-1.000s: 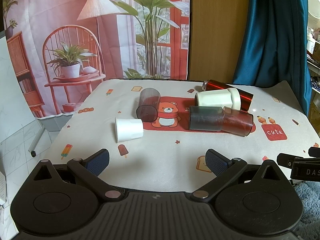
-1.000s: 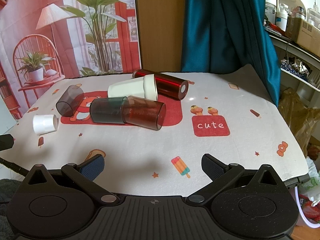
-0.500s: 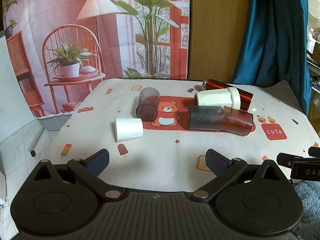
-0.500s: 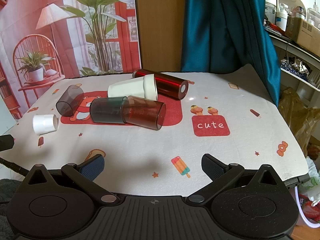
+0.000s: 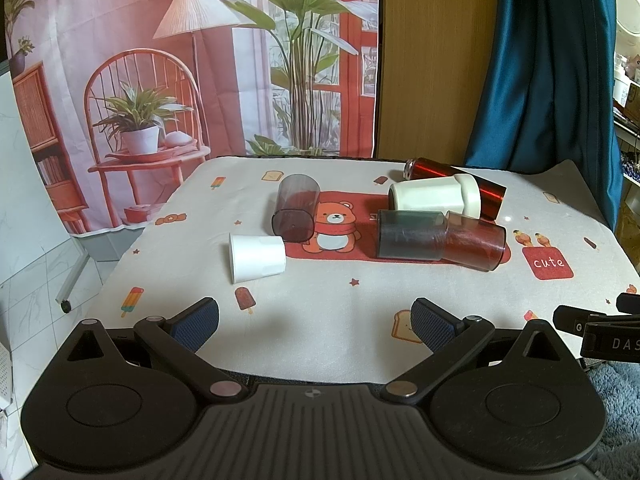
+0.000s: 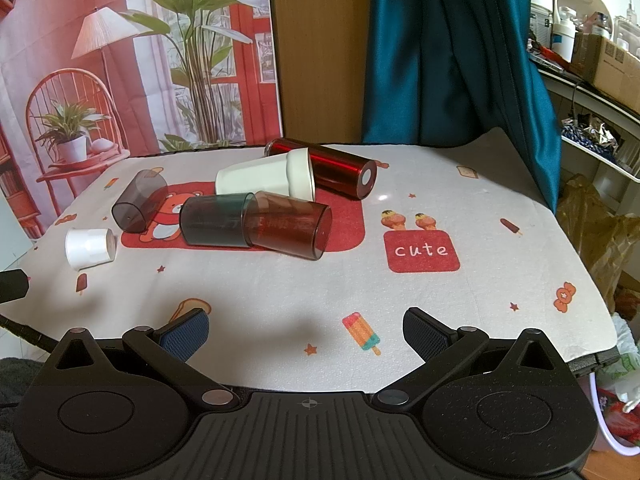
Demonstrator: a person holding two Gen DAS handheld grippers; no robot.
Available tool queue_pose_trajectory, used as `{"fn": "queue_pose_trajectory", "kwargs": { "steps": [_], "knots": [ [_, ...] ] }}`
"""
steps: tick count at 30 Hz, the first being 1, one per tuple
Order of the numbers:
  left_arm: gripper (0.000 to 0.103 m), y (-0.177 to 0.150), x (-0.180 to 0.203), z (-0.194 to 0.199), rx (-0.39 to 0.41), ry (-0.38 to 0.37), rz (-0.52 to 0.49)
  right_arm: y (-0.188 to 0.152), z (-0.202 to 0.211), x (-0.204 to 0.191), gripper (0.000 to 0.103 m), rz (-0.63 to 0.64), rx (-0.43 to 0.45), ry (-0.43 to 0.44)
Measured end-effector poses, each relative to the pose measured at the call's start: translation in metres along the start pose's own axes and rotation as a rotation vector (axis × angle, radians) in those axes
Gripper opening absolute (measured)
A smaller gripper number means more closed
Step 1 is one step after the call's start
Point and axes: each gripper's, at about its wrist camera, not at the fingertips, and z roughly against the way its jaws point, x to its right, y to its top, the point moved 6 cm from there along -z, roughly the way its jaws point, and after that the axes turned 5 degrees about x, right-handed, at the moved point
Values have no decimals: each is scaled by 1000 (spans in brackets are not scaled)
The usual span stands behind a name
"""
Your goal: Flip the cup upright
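Several cups lie on their sides on the patterned tablecloth (image 5: 320, 320): a small white cup (image 5: 258, 257) (image 6: 90, 247), a smoky purple tumbler (image 5: 295, 209) (image 6: 140, 201), a dark green tumbler (image 5: 410, 234) (image 6: 216, 220) joined to a red-brown tumbler (image 5: 474, 245) (image 6: 290, 225), a cream cup (image 5: 434, 197) (image 6: 266, 176) and a shiny red cylinder (image 5: 456, 180) (image 6: 340, 166). My left gripper (image 5: 315, 318) is open and empty above the near table edge. My right gripper (image 6: 306, 330) is open and empty, also at the near edge.
A printed backdrop (image 5: 200, 60) hangs behind the table, with a wooden panel (image 5: 424, 60) and a teal curtain (image 6: 452, 52) to its right. A cluttered shelf (image 6: 592, 60) stands at the far right. The right gripper's body (image 5: 600, 332) shows at the left view's right edge.
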Motion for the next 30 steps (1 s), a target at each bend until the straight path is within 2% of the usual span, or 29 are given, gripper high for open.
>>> {"fn": "queue_pose_trajectory", "kwargs": {
  "steps": [10,18,20,24,25,27,29,30],
  "knots": [
    [103,-6,4,-8,-28,-2,-6,-2,-4,3,103,-4,-13,2],
    [103,8,-7,-32,-43,12,32,11,-29,19,103,22,36,0],
    [103,16,-8,-39,-35,18,31,21,-40,21,103,91,71,25],
    [103,26,-8,-49,-25,12,60,45,-70,20,103,325,137,43],
    [103,26,-8,-51,-26,11,64,52,-76,19,102,388,124,29],
    [103,23,-8,-57,-42,13,66,44,-106,23,102,443,-16,72],
    [103,16,-9,-63,-73,20,66,41,-131,21,102,473,-54,131],
    [103,13,-11,-67,-87,25,69,44,-141,18,102,510,-41,134]
  ]
}}
